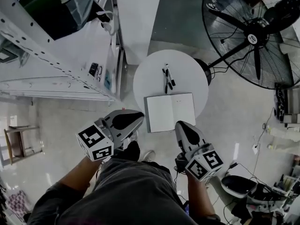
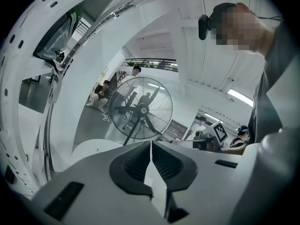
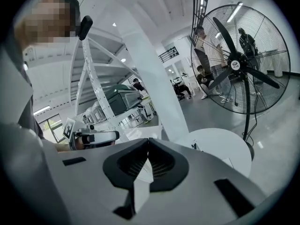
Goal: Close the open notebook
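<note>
Notebook first: the open white paper notebook (image 1: 170, 111) lies flat with both blank pages up. It sits at the near side of the round white table (image 1: 154, 74), and its near corners reach past the rim. That puts it just ahead of both sets of fingertips and between them.

The left gripper (image 1: 138, 119) has its tips just beside the near corner of the left page. The right gripper (image 1: 181, 124) has its tips at the near edge of the right page. Whether either one touches the paper, the head view does not settle.

Over to the jaws: the left gripper's fingers (image 2: 133, 163) are pressed together tip to tip, with nothing caught between them. Same story on the right, where the fingers (image 3: 161, 163) are closed on themselves and empty.

Beyond the fingertips, past the notebook's far edge, two black marker pens (image 1: 168, 78) lie side by side near the middle of the table. Farther out, ahead and to the right of the right fingers, stands a large black floor fan in a wire cage (image 1: 255, 36). Ahead of the left fingers and off to their left runs a white perforated metal shelving rack (image 1: 51, 55). Straight on beyond the table rises a white square pillar (image 1: 138, 18). Behind the fingers, the person's forearms come up from the bottom of the head view.
</note>
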The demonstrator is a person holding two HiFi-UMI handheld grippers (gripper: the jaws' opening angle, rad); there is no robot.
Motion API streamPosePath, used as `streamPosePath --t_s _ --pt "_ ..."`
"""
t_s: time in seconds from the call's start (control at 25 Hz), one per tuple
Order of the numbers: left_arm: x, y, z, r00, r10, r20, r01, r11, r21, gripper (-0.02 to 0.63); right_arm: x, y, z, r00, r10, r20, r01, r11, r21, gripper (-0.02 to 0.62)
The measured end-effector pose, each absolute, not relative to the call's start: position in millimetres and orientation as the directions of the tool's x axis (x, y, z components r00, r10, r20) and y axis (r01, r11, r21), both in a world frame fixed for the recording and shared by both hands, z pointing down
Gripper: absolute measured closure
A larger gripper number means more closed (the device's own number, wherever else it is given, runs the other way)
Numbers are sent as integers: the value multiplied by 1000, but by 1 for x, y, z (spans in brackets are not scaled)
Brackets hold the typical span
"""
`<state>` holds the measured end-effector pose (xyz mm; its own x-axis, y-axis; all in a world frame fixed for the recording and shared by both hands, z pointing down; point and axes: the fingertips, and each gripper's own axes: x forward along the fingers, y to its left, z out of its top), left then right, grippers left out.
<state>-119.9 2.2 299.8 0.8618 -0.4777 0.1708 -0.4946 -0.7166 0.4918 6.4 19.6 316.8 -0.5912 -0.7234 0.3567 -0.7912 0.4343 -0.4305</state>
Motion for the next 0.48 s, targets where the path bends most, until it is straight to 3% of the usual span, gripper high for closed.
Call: streamPosePath --t_s 0.48 --pt "-141 -35 324 875 -446 189 -476 -719 507 580 -15 -19 333 -563 -719 408 -816 404 -414 574"
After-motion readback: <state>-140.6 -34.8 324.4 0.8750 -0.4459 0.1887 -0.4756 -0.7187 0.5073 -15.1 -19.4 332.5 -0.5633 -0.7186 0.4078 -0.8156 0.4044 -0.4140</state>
